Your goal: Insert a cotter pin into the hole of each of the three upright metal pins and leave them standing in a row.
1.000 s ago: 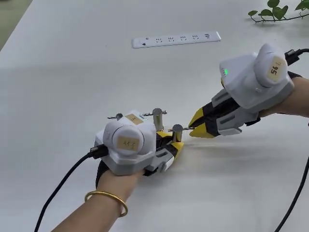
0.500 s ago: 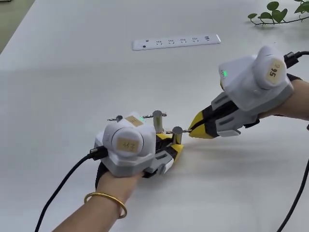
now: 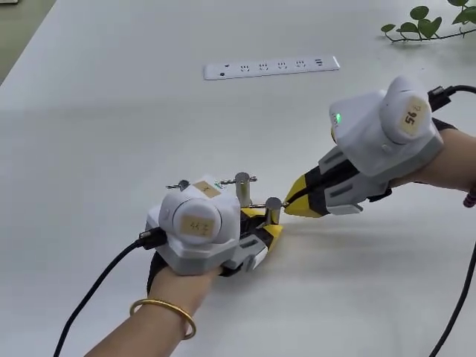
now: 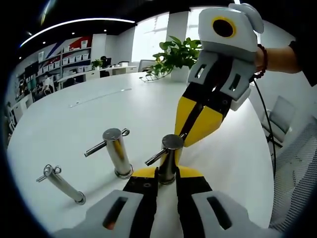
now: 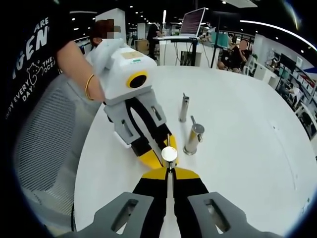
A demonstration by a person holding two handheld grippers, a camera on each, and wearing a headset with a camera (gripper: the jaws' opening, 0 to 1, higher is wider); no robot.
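Right tool [image 3: 288,202] has crept in toward the near pin [image 4: 170,156] over the last second. The gap between its yellow tips and the pin head was plain a second ago. Now the tips sit just beside the pin.

Right tool's jaws are pressed together, pinching the head end of a cotter pin [image 4: 154,157]. The legs of that cotter pin now poke out of the near pin's other side, seen in the left gripper view, so it looks to be through the hole.

Left tool [image 4: 167,174] has not shifted. Its jaws are closed on the foot of the near pin and brace it upright on the bench [image 3: 111,134].

Middle pin [image 4: 118,151] stands just beside it, with its own cotter pin already crosswise through the top. Far pin [image 4: 63,183] carries one too (it seems to lean in the left gripper view, most likely the fisheye). In the right gripper view the three pins run in a line away from the tool.

Power strip [image 3: 271,64] lies well apart, not involved.

Judgement: this is the third and last insertion, close to seated. What is left is to let go of the cotter pin, back the right tool off, then release the near pin without tipping it. The risk is dragging the cotter pin back out on release.
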